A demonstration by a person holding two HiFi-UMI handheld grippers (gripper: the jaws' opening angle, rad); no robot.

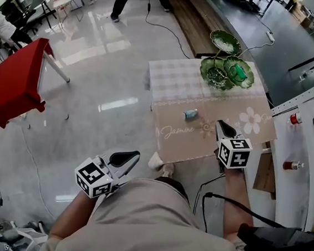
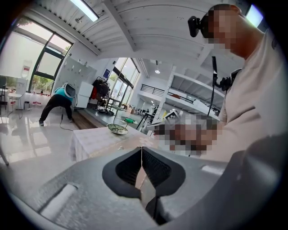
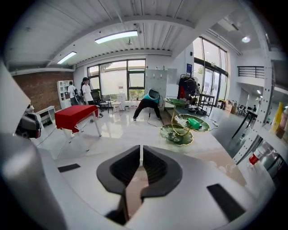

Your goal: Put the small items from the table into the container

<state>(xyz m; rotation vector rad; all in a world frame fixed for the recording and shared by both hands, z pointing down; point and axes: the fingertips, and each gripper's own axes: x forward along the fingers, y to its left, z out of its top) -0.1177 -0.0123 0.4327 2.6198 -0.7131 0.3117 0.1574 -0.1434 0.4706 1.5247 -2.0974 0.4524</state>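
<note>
Tablecloth point(image 1: 179, 83) under teal item point(image 1: 190, 114), long axis left-right

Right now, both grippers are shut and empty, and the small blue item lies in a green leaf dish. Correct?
No: the head view shows the small blue item on the tablecloth, apart from the green leaf dishes. The left gripper and right gripper are indeed shut and empty.

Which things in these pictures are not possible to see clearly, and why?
Small blue item on the table: head view, too small to identify.
Green object in the leaf-shaped tray: head view and right gripper view, too small to name.
Part of the table's near edge: head view, covered by the right gripper.
</note>
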